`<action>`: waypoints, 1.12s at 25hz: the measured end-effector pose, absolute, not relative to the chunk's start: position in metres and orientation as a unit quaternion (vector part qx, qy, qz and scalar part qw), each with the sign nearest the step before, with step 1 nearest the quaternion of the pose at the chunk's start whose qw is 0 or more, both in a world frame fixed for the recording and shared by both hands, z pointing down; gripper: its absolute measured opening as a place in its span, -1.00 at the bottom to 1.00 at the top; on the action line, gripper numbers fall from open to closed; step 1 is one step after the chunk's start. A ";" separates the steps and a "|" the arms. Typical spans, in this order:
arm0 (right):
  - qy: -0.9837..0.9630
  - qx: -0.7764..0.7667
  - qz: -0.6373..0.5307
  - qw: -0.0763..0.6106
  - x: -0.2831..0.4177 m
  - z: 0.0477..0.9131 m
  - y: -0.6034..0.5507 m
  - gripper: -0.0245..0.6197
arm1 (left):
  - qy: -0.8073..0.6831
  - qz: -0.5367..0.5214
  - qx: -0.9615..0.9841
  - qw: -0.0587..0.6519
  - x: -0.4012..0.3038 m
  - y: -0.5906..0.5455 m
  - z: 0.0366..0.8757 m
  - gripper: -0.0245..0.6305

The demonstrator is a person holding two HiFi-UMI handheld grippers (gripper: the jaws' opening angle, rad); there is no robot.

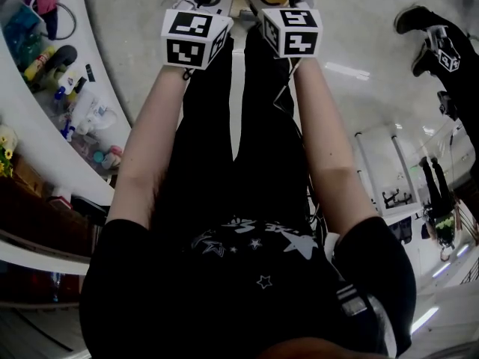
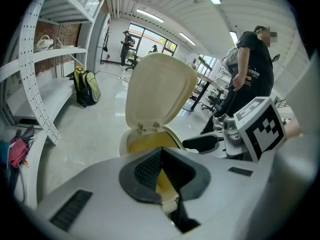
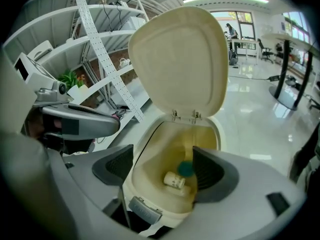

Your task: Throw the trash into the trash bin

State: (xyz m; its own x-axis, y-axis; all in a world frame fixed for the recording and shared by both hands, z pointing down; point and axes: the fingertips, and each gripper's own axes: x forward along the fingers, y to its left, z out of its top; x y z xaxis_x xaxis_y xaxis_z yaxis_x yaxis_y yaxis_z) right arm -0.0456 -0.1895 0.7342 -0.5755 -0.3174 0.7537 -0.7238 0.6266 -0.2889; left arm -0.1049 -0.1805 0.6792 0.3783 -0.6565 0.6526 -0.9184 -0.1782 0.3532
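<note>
**trash is in the bin, drop looks done**

so the trash (image 3: 176,180), a small white cup-like thing, is lying at the bottom of the trash bin (image 3: 150,156) with a teal round bit (image 3: 186,169) touching it. there may be another pale piece under it, can't really tell

the right gripper (image 3: 165,173) hangs right over the bin mouth, jaws spread wide with nothing between them, just the view straight down into the bin. the left gripper (image 2: 160,154) sits just beside it, also angled down at the bin. its jaws are together at the tips and i don't see anything pinched in there

my read: the throwing part is basically finished. what's left is pulling both grippers back, and maybe dropping the lid (image 3: 180,59), which is standing straight up behind the opening. i can't spot any more trash in the head view, it's mostly arms and floor

nothing's blocking the bin mouth. the things to mind are that upright lid close ahead and the two grippers being so near each other. there's a grey latch (image 3: 145,211) on the bin's front edge too

around it there are white shelves (image 3: 100,49) off to the side, a backpack (image 2: 86,86) on the floor by them, and a person in black (image 2: 255,59) standing well apart from the bin
</note>
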 end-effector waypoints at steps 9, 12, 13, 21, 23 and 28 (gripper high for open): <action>-0.834 0.310 0.302 0.342 -0.047 0.690 -0.194 0.20 | -0.527 0.169 0.757 0.347 -0.109 -0.185 0.637 -0.89; -0.834 0.313 0.306 0.335 -0.049 0.669 -0.190 0.20 | -0.526 0.164 0.764 0.336 -0.111 -0.186 0.616 -0.89; -0.834 0.313 0.307 0.333 -0.050 0.662 -0.187 0.19 | -0.525 0.163 0.766 0.332 -0.112 -0.186 0.608 -0.89; -0.830 0.337 0.299 0.328 -0.039 0.607 -0.177 -0.03 | -0.516 0.163 0.783 0.306 -0.109 -0.185 0.549 -0.89; -0.829 0.343 0.297 0.328 -0.036 0.596 -0.176 -0.10 | -0.517 0.159 0.785 0.300 -0.108 -0.186 0.535 -0.89; -0.824 0.360 0.293 0.324 -0.032 0.565 -0.173 -0.28 | -0.513 0.147 0.791 0.298 -0.104 -0.182 0.508 -0.89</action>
State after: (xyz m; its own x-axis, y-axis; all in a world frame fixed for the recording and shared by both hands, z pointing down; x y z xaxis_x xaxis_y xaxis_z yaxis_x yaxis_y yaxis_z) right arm -0.0321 -0.1734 0.5654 -0.5310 -0.4039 0.7450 -0.7838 0.5683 -0.2506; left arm -0.1043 -0.1817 0.5077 0.4292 -0.7244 0.5395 -0.9003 -0.2950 0.3201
